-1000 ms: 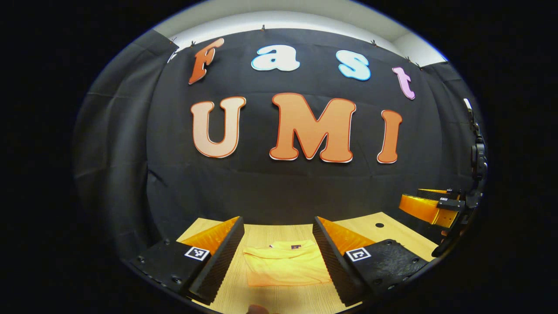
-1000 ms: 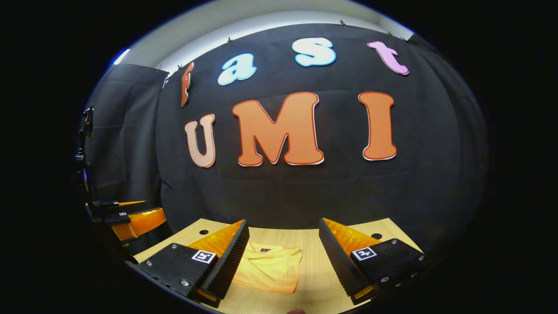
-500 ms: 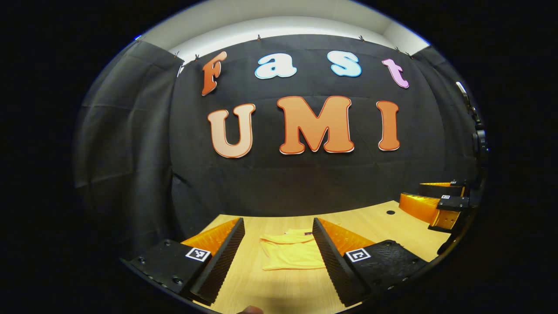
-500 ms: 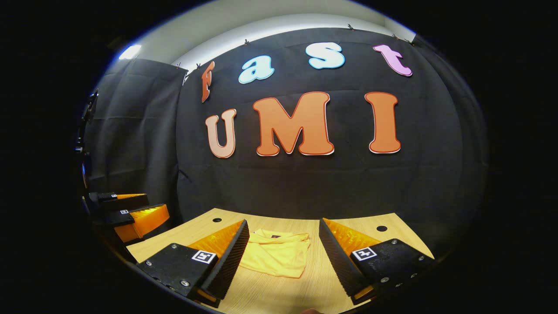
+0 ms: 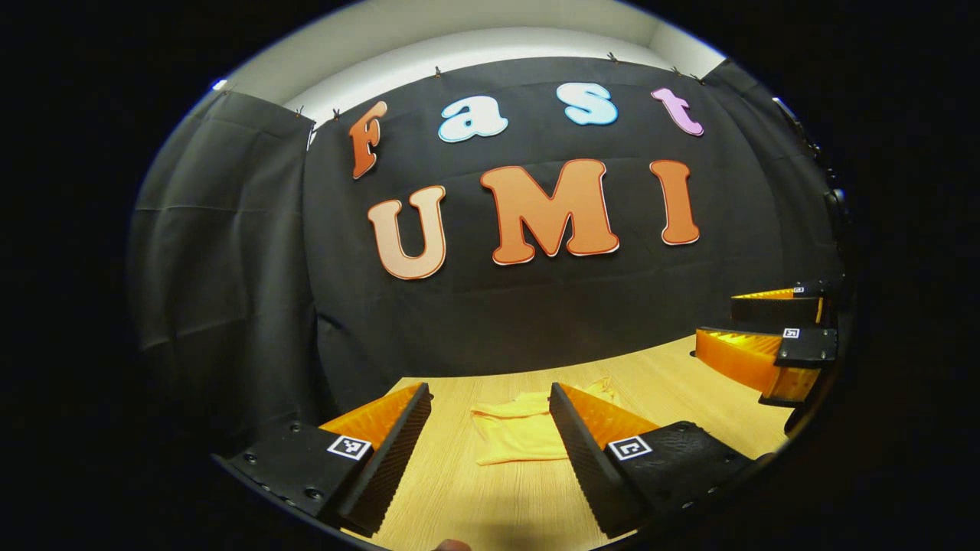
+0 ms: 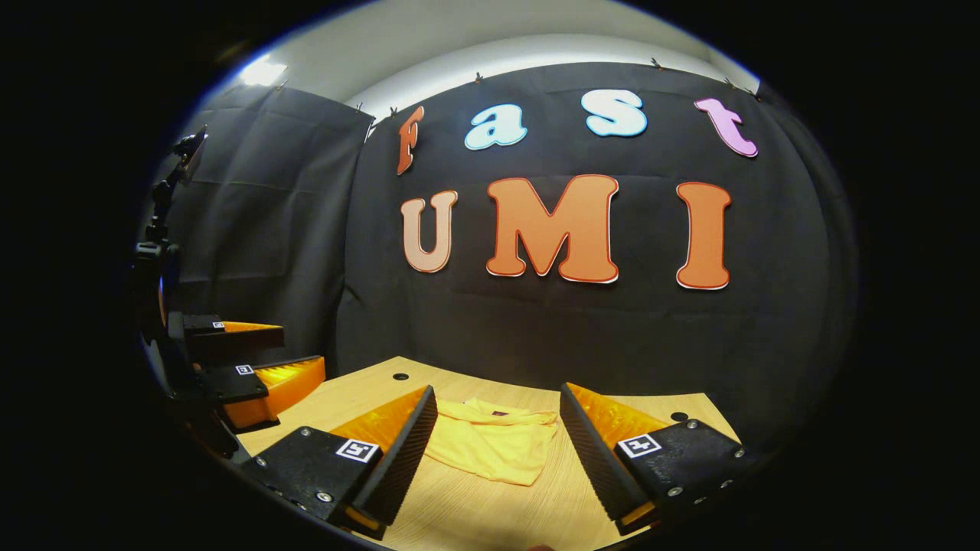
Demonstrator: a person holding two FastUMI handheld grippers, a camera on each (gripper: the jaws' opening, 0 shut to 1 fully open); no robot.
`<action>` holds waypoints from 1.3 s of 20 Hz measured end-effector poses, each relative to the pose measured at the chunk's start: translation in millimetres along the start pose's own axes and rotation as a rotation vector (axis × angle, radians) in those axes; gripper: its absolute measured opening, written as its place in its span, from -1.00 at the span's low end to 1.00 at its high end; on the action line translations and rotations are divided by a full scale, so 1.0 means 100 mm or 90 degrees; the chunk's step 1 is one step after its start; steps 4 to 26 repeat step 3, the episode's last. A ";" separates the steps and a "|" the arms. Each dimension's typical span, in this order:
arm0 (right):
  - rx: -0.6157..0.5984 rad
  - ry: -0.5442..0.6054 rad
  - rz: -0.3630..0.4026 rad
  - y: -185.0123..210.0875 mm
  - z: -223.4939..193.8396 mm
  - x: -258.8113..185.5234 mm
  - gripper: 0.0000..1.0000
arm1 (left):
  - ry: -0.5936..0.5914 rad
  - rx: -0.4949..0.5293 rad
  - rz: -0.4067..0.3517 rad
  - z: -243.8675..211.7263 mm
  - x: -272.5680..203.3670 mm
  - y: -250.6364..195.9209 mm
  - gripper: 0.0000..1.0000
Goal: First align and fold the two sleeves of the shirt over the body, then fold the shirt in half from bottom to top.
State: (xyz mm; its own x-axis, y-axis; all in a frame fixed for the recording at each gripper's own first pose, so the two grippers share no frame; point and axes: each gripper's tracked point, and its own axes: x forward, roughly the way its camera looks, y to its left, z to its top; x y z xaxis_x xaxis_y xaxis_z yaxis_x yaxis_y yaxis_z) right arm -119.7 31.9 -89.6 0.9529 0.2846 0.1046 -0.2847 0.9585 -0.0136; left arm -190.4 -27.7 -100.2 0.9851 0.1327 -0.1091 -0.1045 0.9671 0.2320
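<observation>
A yellow shirt (image 5: 517,435) lies folded into a small rectangle on the wooden table (image 5: 475,505), collar toward the wall. In the left gripper view my left gripper (image 5: 490,448) hovers open above the table, short of the shirt, nothing between its fingers. The right gripper (image 5: 766,337) hangs open at the right edge of that view. In the right gripper view the shirt (image 6: 494,450) lies ahead between the fingers of my right gripper (image 6: 498,451), which is open and empty and held above the table (image 6: 490,513). The left gripper (image 6: 245,360) shows open at the left there.
The black cloth wall stands close behind the table's far edge. Small round holes (image 6: 400,376) sit near the tabletop's far corners. A dark stand with a clamp (image 6: 164,222) rises at the left of the right gripper view.
Both grippers have drawn back and away from the folded shirt, which now looks smaller and farther off. The shirt has stayed where it was. Both grippers remain open.
</observation>
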 end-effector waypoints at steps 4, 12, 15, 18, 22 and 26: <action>0.006 -0.007 -0.009 -0.08 0.05 0.01 0.94 | -0.005 0.015 0.000 0.00 0.03 -0.06 0.92; 0.006 -0.007 -0.009 -0.08 0.05 0.01 0.94 | -0.005 0.015 0.000 0.00 0.03 -0.06 0.92; 0.006 -0.007 -0.009 -0.08 0.05 0.01 0.94 | -0.005 0.015 0.000 0.00 0.03 -0.06 0.92; 0.006 -0.007 -0.009 -0.08 0.05 0.01 0.94 | -0.005 0.015 0.000 0.00 0.03 -0.06 0.92; 0.006 -0.007 -0.009 -0.08 0.05 0.01 0.94 | -0.005 0.015 0.000 0.00 0.03 -0.06 0.92; 0.006 -0.007 -0.009 -0.08 0.05 0.01 0.94 | -0.005 0.015 0.000 0.00 0.03 -0.06 0.92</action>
